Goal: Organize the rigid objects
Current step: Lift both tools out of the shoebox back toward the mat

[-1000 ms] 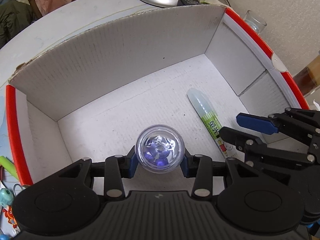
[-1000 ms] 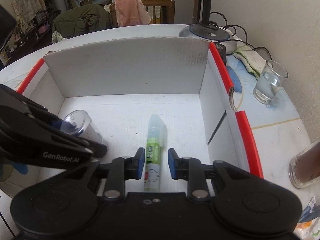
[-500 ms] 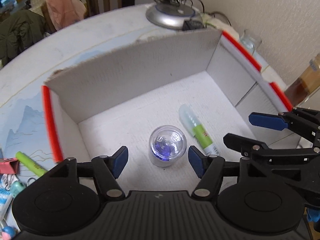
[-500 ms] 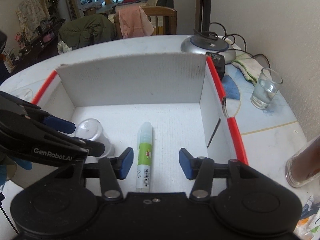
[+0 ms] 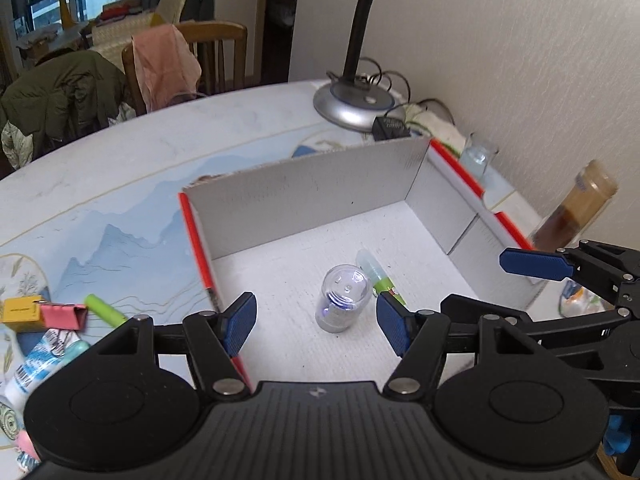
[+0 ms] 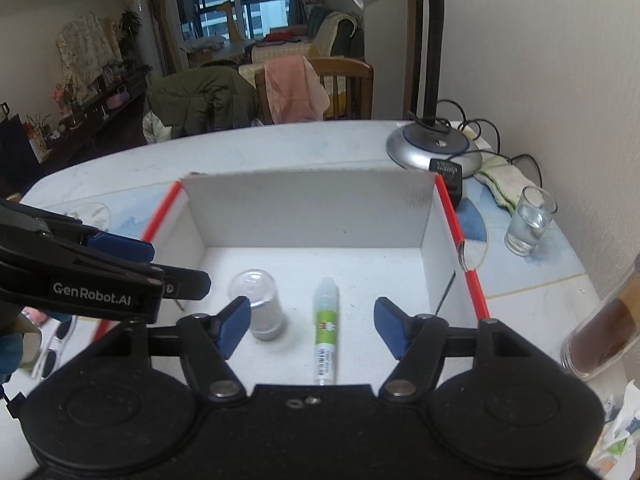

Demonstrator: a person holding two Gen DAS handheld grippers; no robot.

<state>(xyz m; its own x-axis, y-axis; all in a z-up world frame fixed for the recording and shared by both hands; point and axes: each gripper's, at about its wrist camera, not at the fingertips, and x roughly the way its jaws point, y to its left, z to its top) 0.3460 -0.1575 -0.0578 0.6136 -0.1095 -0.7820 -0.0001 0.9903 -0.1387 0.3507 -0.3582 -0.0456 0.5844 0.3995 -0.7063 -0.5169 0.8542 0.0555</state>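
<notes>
Nearest the lens, the left hand-held gripper [image 5: 316, 322] hangs with its blue pads spread and nothing pinched between them. The right hand-held gripper [image 6: 311, 326] is spread too, its jaws opening at this moment, also empty.

Just beyond the pads, on the floor of the white cardboard box [image 6: 308, 208], stands a small clear capsule [image 5: 343, 298], upright, a purple glint inside it. Right beside it lies the glue stick [image 6: 326, 328] with its green label, flat on the box floor, clear cap pointing toward the far wall. The two sit close together, near the box's front edge; whether they touch I cannot tell.

Off to the left on the counter [image 5: 132, 152], outside the red-edged wall, there is a cluster of small items: a green marker [image 5: 105, 311], a pink binder clip [image 5: 64, 315], a yellow block [image 5: 22, 310].

To the right of the box, a tall jar of brown liquid [image 6: 604, 332], and farther along, a glass of water [image 6: 529, 221].

Past the box's back wall, the lamp base [image 6: 434, 148] with its black cable, then a wooden chair [image 5: 216, 52] draped in a pink cloth.
</notes>
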